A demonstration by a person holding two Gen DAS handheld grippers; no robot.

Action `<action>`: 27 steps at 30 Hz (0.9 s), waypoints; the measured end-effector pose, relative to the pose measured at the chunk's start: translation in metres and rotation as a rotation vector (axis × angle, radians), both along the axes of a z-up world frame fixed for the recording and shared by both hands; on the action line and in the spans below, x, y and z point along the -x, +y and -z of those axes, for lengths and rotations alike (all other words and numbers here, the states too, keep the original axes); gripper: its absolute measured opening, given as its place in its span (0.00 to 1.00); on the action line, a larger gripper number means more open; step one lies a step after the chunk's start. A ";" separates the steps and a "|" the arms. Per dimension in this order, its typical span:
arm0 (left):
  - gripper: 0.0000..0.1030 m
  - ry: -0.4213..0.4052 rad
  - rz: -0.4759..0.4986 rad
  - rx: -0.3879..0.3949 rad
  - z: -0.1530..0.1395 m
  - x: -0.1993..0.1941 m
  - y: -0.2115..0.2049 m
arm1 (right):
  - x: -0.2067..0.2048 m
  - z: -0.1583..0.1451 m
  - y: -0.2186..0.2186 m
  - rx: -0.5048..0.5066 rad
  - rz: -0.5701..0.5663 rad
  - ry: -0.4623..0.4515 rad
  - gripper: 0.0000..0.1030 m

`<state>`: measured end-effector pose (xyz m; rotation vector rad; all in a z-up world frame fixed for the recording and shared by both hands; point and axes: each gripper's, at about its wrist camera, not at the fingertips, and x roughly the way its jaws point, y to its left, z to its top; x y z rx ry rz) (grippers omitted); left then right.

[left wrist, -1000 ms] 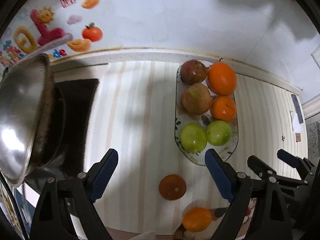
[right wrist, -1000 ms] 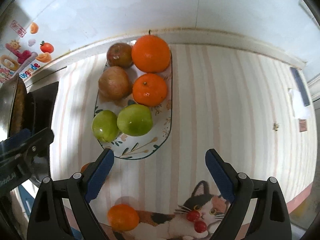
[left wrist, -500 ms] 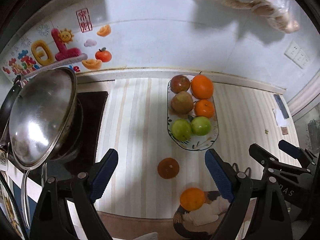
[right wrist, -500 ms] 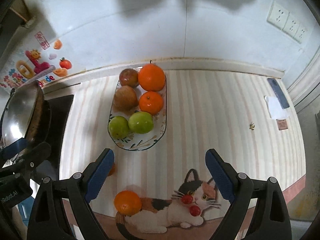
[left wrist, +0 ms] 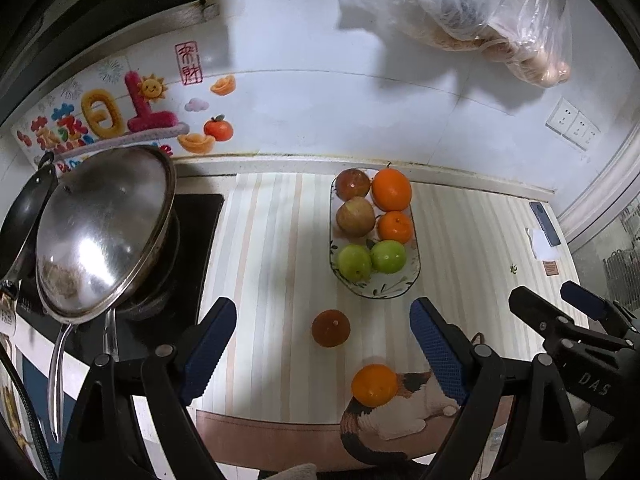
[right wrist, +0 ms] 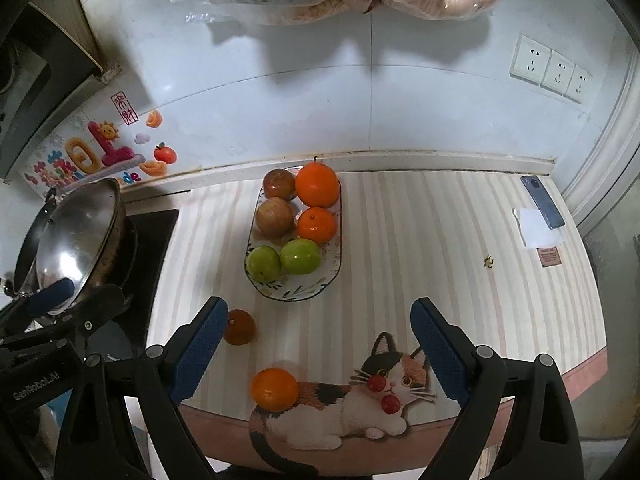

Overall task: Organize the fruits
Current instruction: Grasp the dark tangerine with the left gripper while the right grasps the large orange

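oval plate [right wrist: 256, 284]: white, leafy sprigs
mat [right wrist: 420, 240]: cream-and-tan stripes (calico cat print)
gripper pads [right wrist: 200, 344]: blue, textured
loose orange [right wrist: 274, 389]: bright orange

Oval plate [right wrist: 335, 276], white w/ leaf print, far-centre on striped mat. On it, 3 rows of 2: far, reddish apple [right wrist: 279, 184] left & big orange [right wrist: 317, 184] right; mid, brownish apple [right wrist: 274, 216] & small orange [right wrist: 317, 225]; near, 2 green apples [right wrist: 282, 261]. Off plate, nearer: dark orange-brown fruit [left wrist: 331, 328], then bright orange [right wrist: 274, 389] at cat print's edge.
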<state>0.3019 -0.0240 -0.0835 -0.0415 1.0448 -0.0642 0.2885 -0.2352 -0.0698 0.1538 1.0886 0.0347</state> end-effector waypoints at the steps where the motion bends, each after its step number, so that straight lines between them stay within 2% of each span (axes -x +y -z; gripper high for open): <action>1: 0.86 0.003 -0.009 -0.004 0.003 0.000 0.002 | -0.001 0.003 0.001 -0.008 -0.006 0.013 0.92; 3: 0.87 0.020 -0.024 -0.017 0.014 0.000 0.006 | -0.002 0.017 0.004 -0.032 -0.015 0.051 0.92; 5: 0.96 0.057 -0.038 -0.038 0.031 -0.002 0.011 | -0.006 0.040 0.010 -0.070 -0.043 0.119 0.92; 12: 0.97 0.236 -0.095 -0.110 0.107 -0.007 0.029 | -0.012 0.168 0.041 -0.215 -0.112 0.461 0.92; 15: 0.97 0.313 -0.111 -0.126 0.137 -0.007 0.034 | -0.009 0.211 0.052 -0.240 -0.120 0.568 0.92; 17: 0.97 0.356 -0.120 -0.118 0.152 -0.007 0.036 | -0.008 0.232 0.059 -0.238 -0.124 0.608 0.91; 19: 0.97 0.382 -0.126 -0.111 0.161 -0.006 0.036 | -0.008 0.247 0.063 -0.223 -0.126 0.631 0.84; 20: 0.97 0.394 -0.127 -0.099 0.164 -0.008 0.036 | -0.007 0.255 0.065 -0.231 -0.132 0.647 0.73; 21: 0.97 0.401 -0.126 -0.087 0.166 -0.011 0.035 | -0.006 0.259 0.067 -0.257 -0.142 0.650 0.67; 24: 0.97 0.429 -0.115 -0.035 0.174 -0.024 0.028 | -0.006 0.257 0.067 -0.233 -0.173 0.613 0.67; 27: 0.97 0.438 -0.092 -0.002 0.177 -0.043 0.015 | -0.010 0.255 0.049 -0.206 -0.145 0.595 0.67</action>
